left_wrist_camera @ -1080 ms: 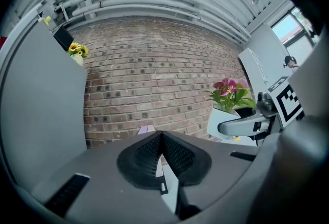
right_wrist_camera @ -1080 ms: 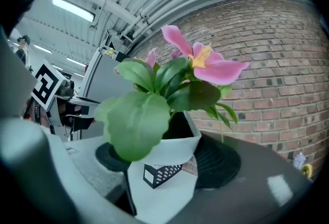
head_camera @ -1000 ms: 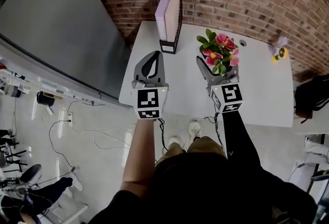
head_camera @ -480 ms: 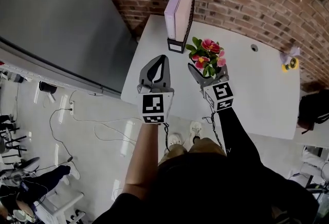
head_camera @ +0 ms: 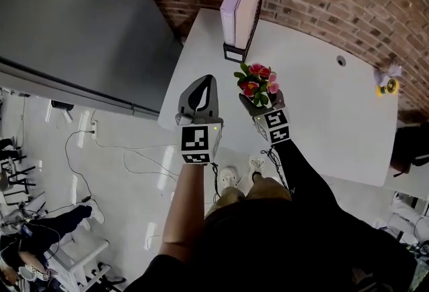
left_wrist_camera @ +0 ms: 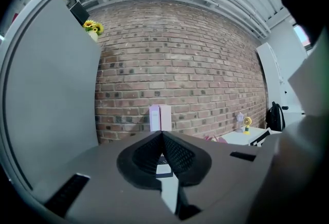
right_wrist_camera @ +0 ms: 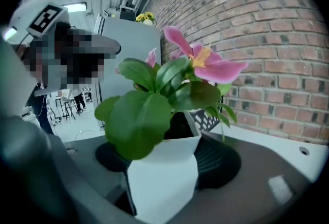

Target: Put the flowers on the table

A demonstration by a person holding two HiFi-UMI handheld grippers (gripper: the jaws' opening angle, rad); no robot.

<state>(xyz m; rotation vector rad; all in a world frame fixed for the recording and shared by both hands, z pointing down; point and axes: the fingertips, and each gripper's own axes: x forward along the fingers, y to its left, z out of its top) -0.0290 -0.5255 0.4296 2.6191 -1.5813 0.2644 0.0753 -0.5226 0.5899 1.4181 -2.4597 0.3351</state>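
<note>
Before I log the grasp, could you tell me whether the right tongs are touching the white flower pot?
Touching. The right gripper view shows the right tongs pressed against both sides of the white flower pot.

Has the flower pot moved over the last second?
Yes. The flower pot has shifted left, toward the file holder and away from the table hole.

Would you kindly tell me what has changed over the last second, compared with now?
The right gripper, shut on the flower pot, has carried it leftwards across the table, away from the small yellow fan and closer to the black file holder. Nothing was taken hold of or let go. The left gripper stays shut and empty near the table's left edge; holder and fan have not moved.
</note>
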